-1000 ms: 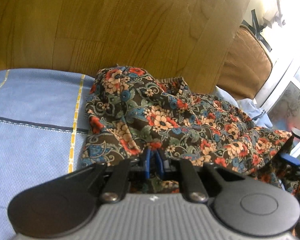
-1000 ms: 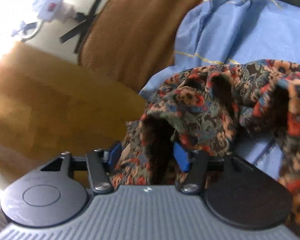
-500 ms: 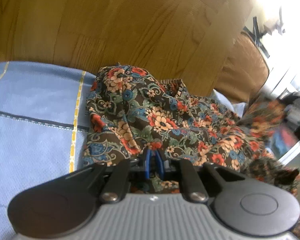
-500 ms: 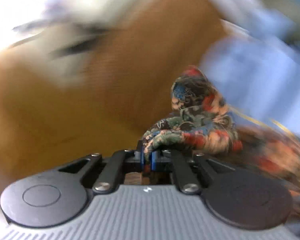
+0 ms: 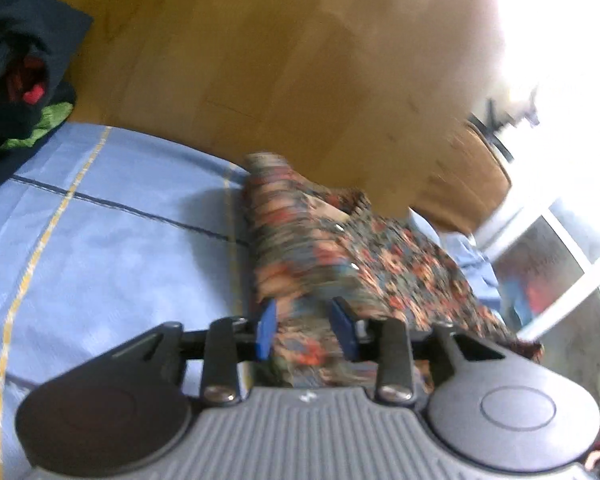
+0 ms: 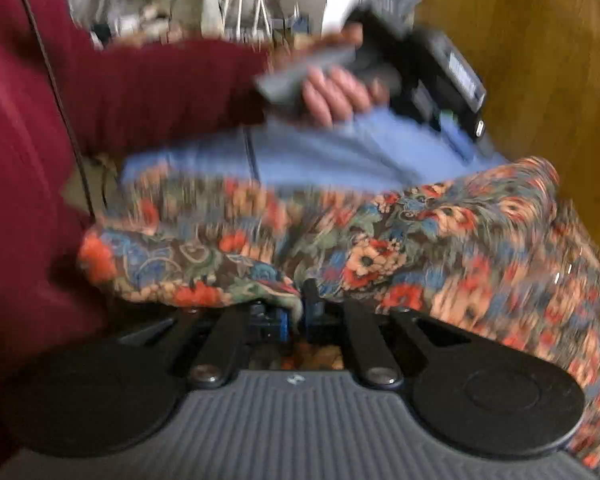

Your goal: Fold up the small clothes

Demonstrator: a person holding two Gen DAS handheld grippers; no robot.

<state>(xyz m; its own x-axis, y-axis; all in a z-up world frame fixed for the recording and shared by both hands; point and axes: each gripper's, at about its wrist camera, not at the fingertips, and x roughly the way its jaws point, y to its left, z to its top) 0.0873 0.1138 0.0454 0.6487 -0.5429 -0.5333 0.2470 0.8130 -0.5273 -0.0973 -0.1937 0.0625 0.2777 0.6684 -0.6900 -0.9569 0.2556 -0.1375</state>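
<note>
- A blue bed sheet (image 5: 112,248) with yellow and dark lines is spread beside a wooden floor (image 5: 260,60).
- The flowered cloth (image 6: 360,240) is laid on the sheet, bunched up.
- The left gripper (image 5: 306,326) is opened, with cloth seen between its blue pads.
- The cloth's edge is pinched by the right gripper (image 6: 296,314).
- The other tool is held by a hand (image 6: 336,96) in a red sleeve.

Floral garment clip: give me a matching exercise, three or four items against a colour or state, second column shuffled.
Items:
1. left gripper
2. right gripper
3. bedsheet
4. sleeve

States:
A. dark red
B. jaws apart, floral garment between them
C. light blue with yellow lines
D. jaws pinched on a floral fold

Pairs: 1-B, 2-D, 3-C, 4-A
</note>
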